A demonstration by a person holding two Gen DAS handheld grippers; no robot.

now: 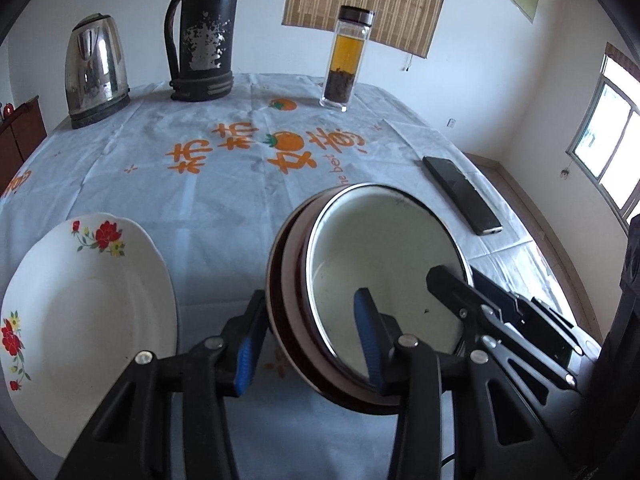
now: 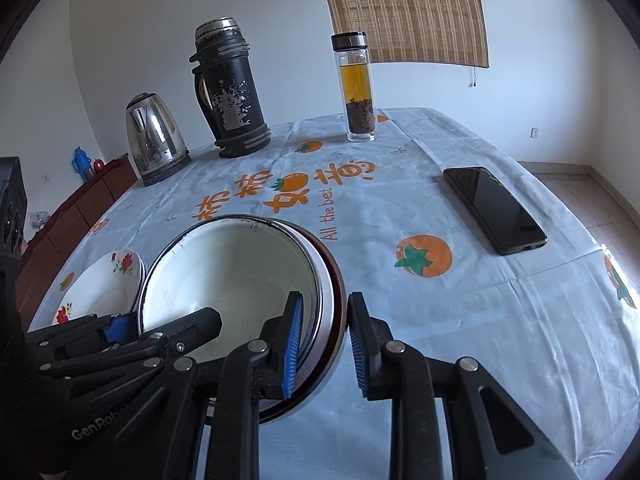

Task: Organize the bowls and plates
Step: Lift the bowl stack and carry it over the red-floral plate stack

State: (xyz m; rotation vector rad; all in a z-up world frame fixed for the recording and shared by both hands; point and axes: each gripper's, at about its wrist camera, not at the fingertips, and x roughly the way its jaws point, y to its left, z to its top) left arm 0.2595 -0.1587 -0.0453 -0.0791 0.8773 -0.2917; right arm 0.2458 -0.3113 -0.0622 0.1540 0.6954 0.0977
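Blue-padded fingers of the left gripper filled the lower frame of the left wrist view, spread apart astride the near rim of the stacked bowls, neither pad visibly pressing. A glossy floral plate lay at lower left on the creased printed tablecloth. In the right wrist view, the right gripper likewise straddled the stack's rim at lower centre, unclosed. Judged step: taking hold of the nested white enamel and dark-rimmed bowls; next, both must close before lifting.
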